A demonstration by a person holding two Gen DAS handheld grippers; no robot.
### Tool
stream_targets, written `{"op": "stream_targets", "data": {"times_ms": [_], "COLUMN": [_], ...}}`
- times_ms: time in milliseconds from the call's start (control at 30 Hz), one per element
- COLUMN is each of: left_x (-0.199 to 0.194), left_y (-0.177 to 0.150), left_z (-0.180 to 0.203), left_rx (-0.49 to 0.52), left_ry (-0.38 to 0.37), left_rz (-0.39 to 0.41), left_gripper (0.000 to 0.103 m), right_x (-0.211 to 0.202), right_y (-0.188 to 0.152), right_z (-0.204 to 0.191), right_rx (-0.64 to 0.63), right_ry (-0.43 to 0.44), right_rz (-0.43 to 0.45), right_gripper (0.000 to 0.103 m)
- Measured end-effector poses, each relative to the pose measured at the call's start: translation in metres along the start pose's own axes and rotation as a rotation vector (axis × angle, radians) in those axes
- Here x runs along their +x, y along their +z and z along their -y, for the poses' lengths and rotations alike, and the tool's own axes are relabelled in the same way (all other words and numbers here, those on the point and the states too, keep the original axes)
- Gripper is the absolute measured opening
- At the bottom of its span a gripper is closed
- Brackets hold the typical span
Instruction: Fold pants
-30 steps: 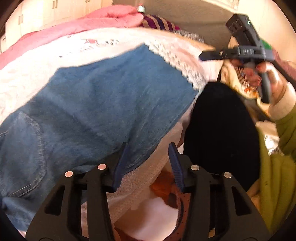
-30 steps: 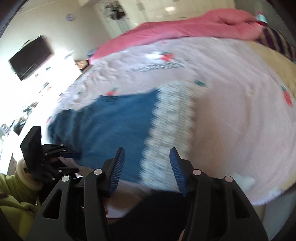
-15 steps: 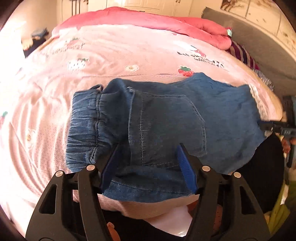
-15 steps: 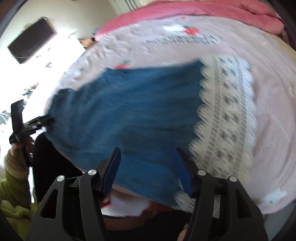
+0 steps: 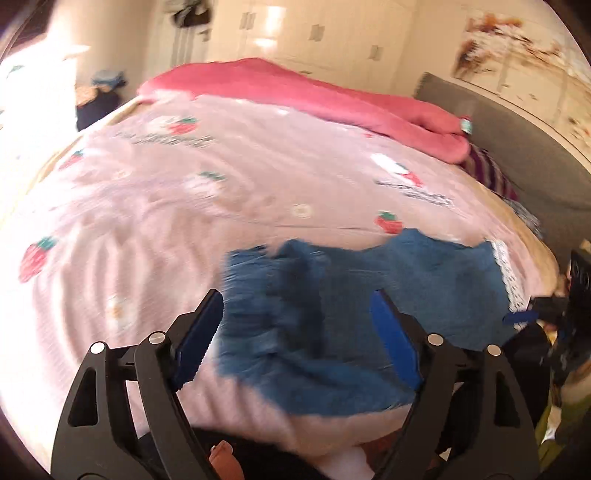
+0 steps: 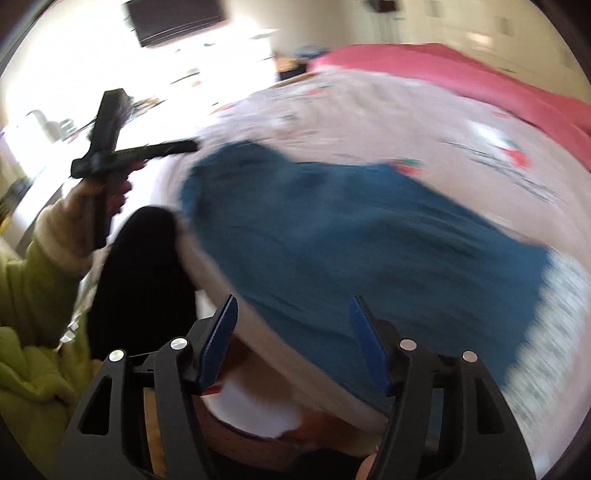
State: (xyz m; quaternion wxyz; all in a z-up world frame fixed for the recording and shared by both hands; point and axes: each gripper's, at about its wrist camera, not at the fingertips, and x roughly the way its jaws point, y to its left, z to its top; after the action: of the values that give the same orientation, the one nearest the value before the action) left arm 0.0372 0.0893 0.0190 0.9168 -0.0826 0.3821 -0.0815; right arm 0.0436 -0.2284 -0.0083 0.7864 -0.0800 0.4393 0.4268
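Observation:
A pair of blue denim pants (image 5: 332, 295) lies folded on the pink strawberry-print bedspread (image 5: 184, 192) near the bed's front edge. My left gripper (image 5: 295, 332) hovers above its gathered waistband end, jaws opening wide, nothing between the pads. In the right wrist view the pants (image 6: 351, 236) spread across the bedspread (image 6: 406, 118), and my right gripper (image 6: 291, 332) hangs over their near edge, jaws opening, nothing gripped. The left gripper (image 6: 173, 147) shows at upper left there, held by a hand in a green sleeve. Both views are motion-blurred.
A rolled pink blanket (image 5: 314, 96) lies along the far side of the bed. A grey headboard (image 5: 517, 147) stands at the right. A white lace strip (image 5: 506, 273) borders the pants. A black-clad leg (image 6: 140, 273) is by the bed edge; a wall television (image 6: 177, 14) hangs beyond.
Both grippers have opened wider and swung across the pants. The left view went from close over the denim to looking across the bed; the right view swung left along the pants.

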Motion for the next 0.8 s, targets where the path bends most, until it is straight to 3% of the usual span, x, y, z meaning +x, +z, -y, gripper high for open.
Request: {"op": "stream_targets", "data": {"times_ms": [100,233,300,333,433,500,533,567,667,800], "left_x": [0.007,0.026,0.031,0.033,0.039,0.041,0.038,0.036,0.029,0.043], "left_y": [-0.005,-0.015,-0.014,-0.014,-0.008,0.003,0.010,0.018,0.038,0.023], "left_z": [-0.017,-0.036,-0.040,-0.040,-0.033,-0.028,-0.026,-0.022,-0.012,-0.027], "left_rx": [-0.056,-0.169,-0.202,-0.207,-0.166,-0.139,-0.125,-0.109,-0.041,-0.060], "left_ry": [0.033,-0.023,-0.060,-0.076,-0.054,-0.058,-0.071,-0.082,-0.102,-0.095], "left_rz": [-0.072,-0.163,-0.162,-0.163,-0.163,-0.145,-0.124,-0.098,-0.021,-0.048], "left_gripper": [0.076,0.075,0.057,0.039,0.031,0.027,0.026,0.026,0.026,0.026], "right_x": [0.034,0.063,0.069,0.071,0.075,0.080,0.081,0.081,0.078,0.083], "right_y": [0.016,0.022,0.021,0.020,0.018,0.020,0.020,0.022,0.025,0.017], "right_z": [-0.024,-0.049,-0.052,-0.051,-0.046,-0.044,-0.043,-0.042,-0.042,-0.055], "right_rx": [-0.091,-0.176,-0.194,-0.190,-0.173,-0.157,-0.156,-0.158,-0.148,-0.227], "right_ry": [0.040,0.037,0.023,0.020,0.010,-0.001,-0.014,-0.032,-0.044,-0.083], "right_rz": [-0.040,-0.088,-0.102,-0.106,-0.109,-0.114,-0.112,-0.103,-0.062,-0.066], "right_gripper": [0.062,0.062,0.062,0.062,0.061,0.046,0.028,0.017,0.010,0.010]}}
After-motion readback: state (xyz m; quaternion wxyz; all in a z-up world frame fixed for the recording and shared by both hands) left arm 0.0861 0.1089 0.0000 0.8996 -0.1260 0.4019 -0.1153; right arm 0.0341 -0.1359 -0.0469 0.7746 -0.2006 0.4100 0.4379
